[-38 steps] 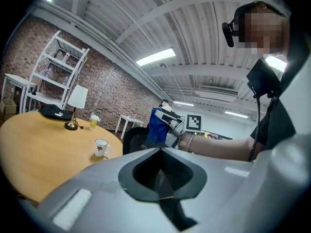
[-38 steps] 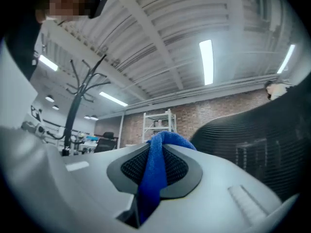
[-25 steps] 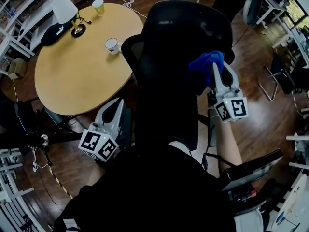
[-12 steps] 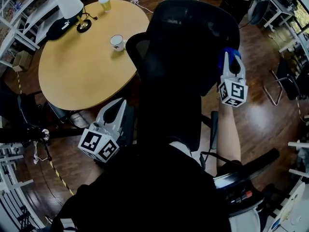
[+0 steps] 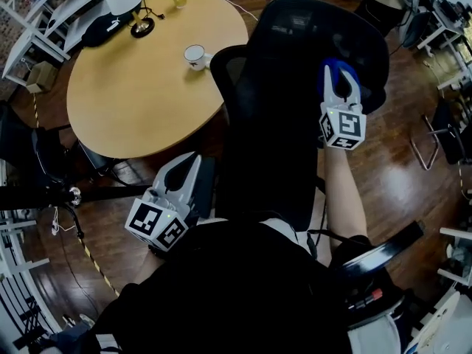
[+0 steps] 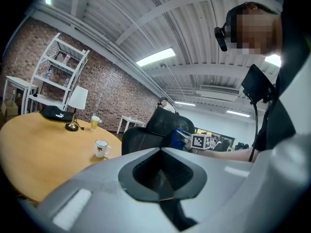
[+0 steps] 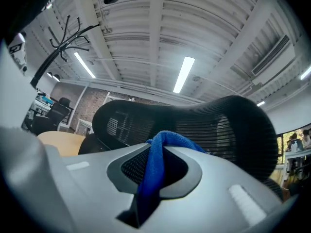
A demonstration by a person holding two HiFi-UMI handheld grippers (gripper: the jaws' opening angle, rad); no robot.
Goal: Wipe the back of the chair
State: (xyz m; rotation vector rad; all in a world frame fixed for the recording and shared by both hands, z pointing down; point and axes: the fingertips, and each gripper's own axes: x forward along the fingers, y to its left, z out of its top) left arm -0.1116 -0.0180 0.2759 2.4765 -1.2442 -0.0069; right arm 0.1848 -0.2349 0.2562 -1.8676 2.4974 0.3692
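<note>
The right gripper (image 5: 341, 80) held a blue cloth (image 5: 329, 74) tight between its jaws, close to the black chair back (image 5: 287, 87). The left gripper (image 5: 186, 167) was closed and empty.

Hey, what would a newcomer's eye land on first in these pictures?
The black mesh chair back fills the head view's middle, with the right gripper clamping a blue cloth at its upper right edge. Left of it stands a round wooden table carrying a white mug.
</note>
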